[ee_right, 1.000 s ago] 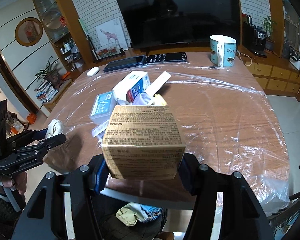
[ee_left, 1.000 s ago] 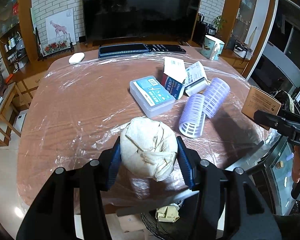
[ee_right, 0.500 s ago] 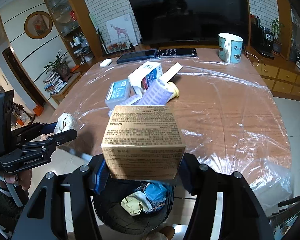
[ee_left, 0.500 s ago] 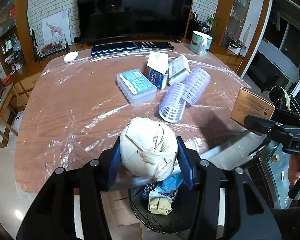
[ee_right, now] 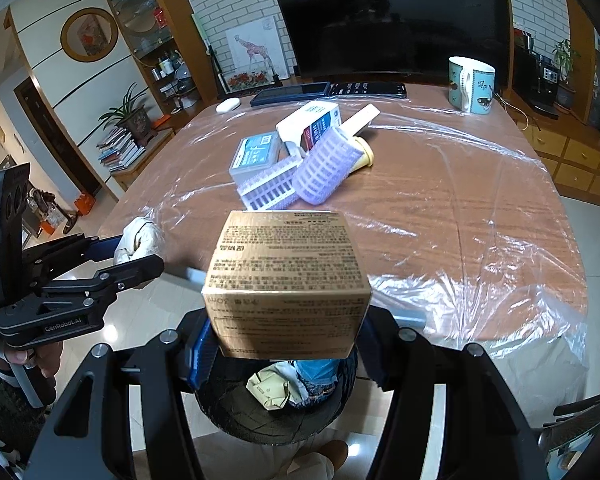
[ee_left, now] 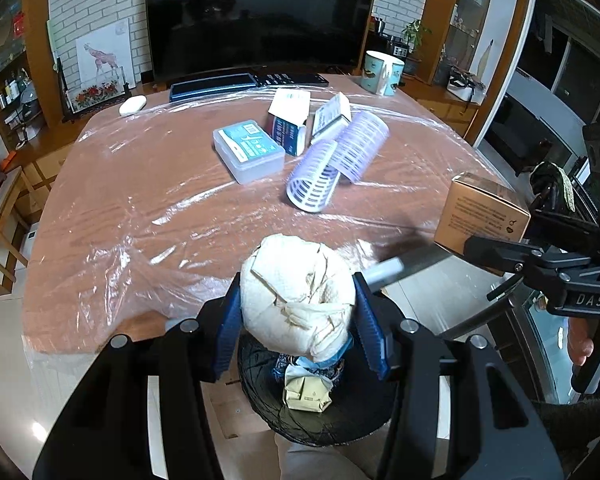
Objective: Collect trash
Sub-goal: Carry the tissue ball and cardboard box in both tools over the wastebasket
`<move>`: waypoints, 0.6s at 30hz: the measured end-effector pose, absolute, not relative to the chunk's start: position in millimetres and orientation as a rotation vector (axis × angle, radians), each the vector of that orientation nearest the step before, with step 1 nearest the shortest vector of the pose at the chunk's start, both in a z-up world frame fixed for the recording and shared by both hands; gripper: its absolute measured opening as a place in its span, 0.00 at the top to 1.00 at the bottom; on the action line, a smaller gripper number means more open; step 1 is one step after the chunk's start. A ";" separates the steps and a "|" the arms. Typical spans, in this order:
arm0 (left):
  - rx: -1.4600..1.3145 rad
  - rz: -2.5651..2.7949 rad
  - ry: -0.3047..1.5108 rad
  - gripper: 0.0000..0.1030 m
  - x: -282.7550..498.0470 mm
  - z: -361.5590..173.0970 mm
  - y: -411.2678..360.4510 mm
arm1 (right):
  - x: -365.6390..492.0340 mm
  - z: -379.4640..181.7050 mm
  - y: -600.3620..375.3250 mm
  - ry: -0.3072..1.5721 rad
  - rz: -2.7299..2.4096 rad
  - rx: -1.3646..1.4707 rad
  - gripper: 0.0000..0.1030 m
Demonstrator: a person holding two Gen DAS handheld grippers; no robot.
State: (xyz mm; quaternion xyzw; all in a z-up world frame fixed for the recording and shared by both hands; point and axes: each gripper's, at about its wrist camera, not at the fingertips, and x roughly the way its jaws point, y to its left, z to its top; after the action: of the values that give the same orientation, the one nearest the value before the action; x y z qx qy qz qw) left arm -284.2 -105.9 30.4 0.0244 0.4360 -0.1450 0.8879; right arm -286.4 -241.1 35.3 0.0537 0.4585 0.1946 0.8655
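My left gripper [ee_left: 298, 316] is shut on a crumpled white paper ball [ee_left: 296, 296] and holds it over a black trash bin [ee_left: 352, 420] below the table's near edge. The bin holds crumpled paper and blue scraps. My right gripper [ee_right: 286, 336] is shut on a brown cardboard box [ee_right: 286, 280] and holds it above the same bin [ee_right: 228, 408]. The box also shows at the right of the left wrist view [ee_left: 484, 212]. The paper ball shows at the left of the right wrist view [ee_right: 138, 236].
The plastic-covered wooden table [ee_left: 140, 184] carries two purple hair rollers [ee_left: 332, 168], a clear plastic case [ee_left: 248, 148], small white-and-blue boxes [ee_left: 288, 120], a mug [ee_left: 382, 72], a tablet and remote [ee_left: 236, 80] and a white mouse [ee_left: 132, 104]. A TV stands behind.
Both grippers have drawn back from the table with their loads. The trash bin has come into full view beneath them.
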 end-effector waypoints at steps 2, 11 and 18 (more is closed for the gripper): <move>0.053 -0.304 0.910 0.49 -287.9 29.0 -108.3 | -289.0 34.2 -240.9 0.965 0.412 0.108 0.44; 0.063 -0.322 0.930 0.49 -301.0 21.4 -116.4 | -300.3 26.1 -240.2 0.997 0.425 0.095 0.44; 0.064 -0.331 0.949 0.49 -308.4 13.8 -120.3 | -306.5 16.9 -238.4 1.025 0.435 0.088 0.44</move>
State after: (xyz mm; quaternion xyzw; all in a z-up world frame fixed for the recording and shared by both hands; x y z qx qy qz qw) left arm -308.4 -120.3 13.8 0.0308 0.4548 -0.1586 0.8758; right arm -306.5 -238.4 16.9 0.0420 0.4862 0.2064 0.8481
